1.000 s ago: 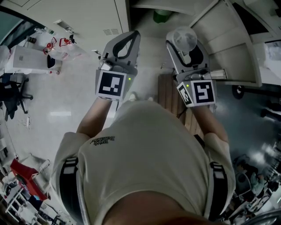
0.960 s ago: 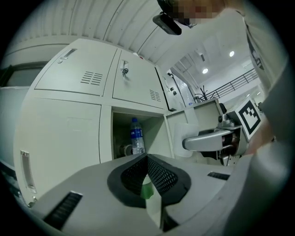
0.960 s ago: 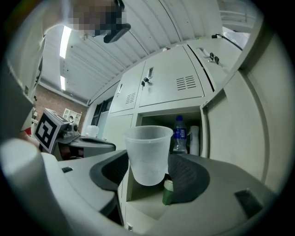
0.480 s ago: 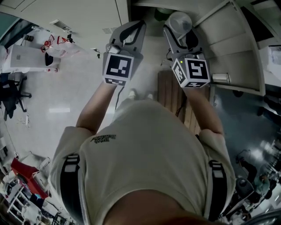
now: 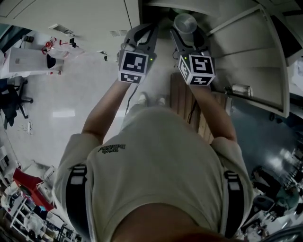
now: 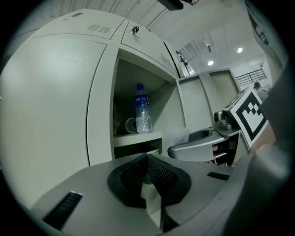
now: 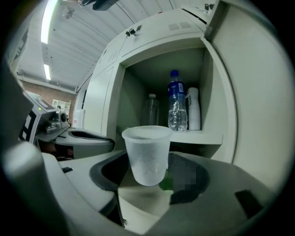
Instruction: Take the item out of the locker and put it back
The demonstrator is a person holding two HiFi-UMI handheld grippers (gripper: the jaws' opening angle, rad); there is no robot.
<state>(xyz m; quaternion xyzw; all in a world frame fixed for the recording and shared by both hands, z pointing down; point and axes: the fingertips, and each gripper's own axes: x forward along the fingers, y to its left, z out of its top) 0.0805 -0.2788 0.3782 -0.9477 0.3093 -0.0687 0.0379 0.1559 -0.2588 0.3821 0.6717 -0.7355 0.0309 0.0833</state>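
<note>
A translucent plastic cup stands upright between the jaws of my right gripper, which is shut on it. In the head view the cup is at the mouth of the open locker. On the locker shelf stand a blue-capped water bottle, a clear bottle and a white container. My left gripper hangs just left of the right one, its pads closed together on nothing. From the left gripper view I see the water bottle and the cup.
The locker's door stands swung open on the right. Shut locker doors fill the left. A wooden slatted board lies on the floor under my right arm. Clutter and a white box sit far left.
Both grippers have moved forward towards the locker opening. The cup has travelled with the right gripper and now sits at the locker's mouth.
</note>
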